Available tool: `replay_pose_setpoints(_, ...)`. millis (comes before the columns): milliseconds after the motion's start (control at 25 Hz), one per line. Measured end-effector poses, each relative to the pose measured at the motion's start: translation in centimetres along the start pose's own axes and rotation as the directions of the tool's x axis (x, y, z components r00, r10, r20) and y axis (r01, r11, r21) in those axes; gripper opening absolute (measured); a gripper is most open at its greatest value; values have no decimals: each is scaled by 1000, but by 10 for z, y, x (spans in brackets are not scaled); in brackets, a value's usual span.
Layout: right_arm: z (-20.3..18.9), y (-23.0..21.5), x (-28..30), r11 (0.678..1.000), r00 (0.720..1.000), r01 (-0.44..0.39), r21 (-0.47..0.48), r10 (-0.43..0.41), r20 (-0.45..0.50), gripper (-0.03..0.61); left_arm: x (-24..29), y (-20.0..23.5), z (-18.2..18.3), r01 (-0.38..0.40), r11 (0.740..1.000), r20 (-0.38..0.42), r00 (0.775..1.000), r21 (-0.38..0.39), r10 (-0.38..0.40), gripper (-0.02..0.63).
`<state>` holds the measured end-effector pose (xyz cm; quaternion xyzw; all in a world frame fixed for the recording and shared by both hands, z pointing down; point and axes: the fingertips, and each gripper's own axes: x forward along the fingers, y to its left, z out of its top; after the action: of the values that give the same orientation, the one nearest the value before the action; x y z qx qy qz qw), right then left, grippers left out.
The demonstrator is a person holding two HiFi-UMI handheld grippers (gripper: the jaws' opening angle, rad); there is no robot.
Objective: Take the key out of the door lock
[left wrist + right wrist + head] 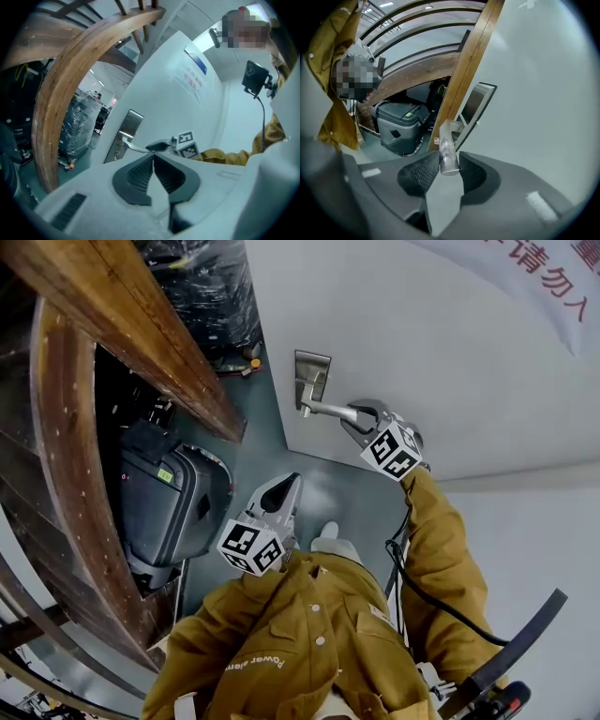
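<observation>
Key cannot be made out in any view; at this size nothing on the door can be told apart as one. The place for it is the steel lock plate [312,367] on the pale door [422,324], and from that plate the lever handle [328,410] runs out sideways along the door's face.

The right gripper [361,418] is at the free end of that lever, away from the plate. In the right gripper view the lever's blunt metal tip [447,152] sits between the two ribbed pads with both pressed against it, so the jaws are clamped on the lever handle rather than on anything at the lock plate [476,105] behind it. A mustard sleeve [441,540] stretches out to this gripper.

The left gripper [289,482] is held close to the person's chest, well apart from the door, its nose aimed toward the handle. Its view shows the jaws closed together with nothing between them, and beyond them the lock plate [126,124] and the right gripper's marker cube [186,144].

Left of the door stands a slanted wooden beam [141,334]. Beneath it is a grey lidded bin [173,493], with a plastic-wrapped stack [202,287] farther back.
</observation>
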<state>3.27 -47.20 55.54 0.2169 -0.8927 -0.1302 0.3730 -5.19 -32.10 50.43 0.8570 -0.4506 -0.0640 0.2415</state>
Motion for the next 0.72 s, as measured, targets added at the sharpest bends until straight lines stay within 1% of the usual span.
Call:
replay_pose_setpoints(40,1,1,1,1000,1000,-4,-5,4,0,135,9,15,-2,-27,999,19,999,-37,28,74)
replay_pose_setpoints(80,2,1,2,1000,1000,-7,-9,7,1,135,21,31,-5,-51,995,31,998,-84,54,258)
replay_pose_setpoints(120,2,1,2,1000,1000,-6,-12,6,1,133,34,46,-10,-60,986,37,997,-156,66,291)
replay_pose_setpoints(160,0,0,0,1000,1000,-3,-10,3,-2,133,49,59,-16,-49,965,46,997,-259,63,291)
replay_pose_setpoints(200,-3,0,-2,1000,1000,2,-6,-2,-7,135,64,72,-23,-25,922,64,996,-385,54,291)
replay_pose_setpoints(240,-5,1,-4,1000,1000,4,-2,-4,-11,135,77,85,-29,4,856,93,994,-517,51,291)
replay_pose_setpoints(280,-5,2,-3,1000,1000,4,1,-4,-14,135,87,100,-34,32,773,126,990,-634,62,291)
replay_pose_setpoints(320,-4,2,-2,1000,1000,2,3,-2,-16,135,95,116,-39,54,688,153,985,-723,84,290)
replay_pose_setpoints(360,-3,3,0,1000,1000,1,3,-1,-18,135,103,130,-44,67,618,170,980,-783,108,290)
replay_pose_setpoints(400,-2,3,1,1000,1000,0,3,0,-20,135,111,142,-50,77,571,179,976,-817,125,289)
replay_pose_setpoints(440,-2,3,1,1000,1000,0,4,0,-21,135,119,150,-54,88,542,187,974,-835,129,270)
replay_pose_setpoints(520,-1,2,1,1000,1000,1,3,-1,-21,137,134,158,-56,130,509,217,970,-851,114,250)
replay_pose_setpoints(600,-1,1,2,1000,1000,4,3,-4,-19,137,149,161,-54,194,478,264,961,-857,84,191)
replay_pose_setpoints(640,-1,0,2,1000,1000,6,6,-6,-17,137,155,161,-53,215,467,279,958,-858,72,189)
replay_pose_setpoints(680,-2,0,1,1000,1000,7,11,-7,-16,138,160,160,-52,220,464,281,957,-858,66,168)
replay_pose_setpoints(720,-2,0,1,1000,1000,8,14,-8,-17,139,163,158,-52,209,469,270,961,-858,67,143)
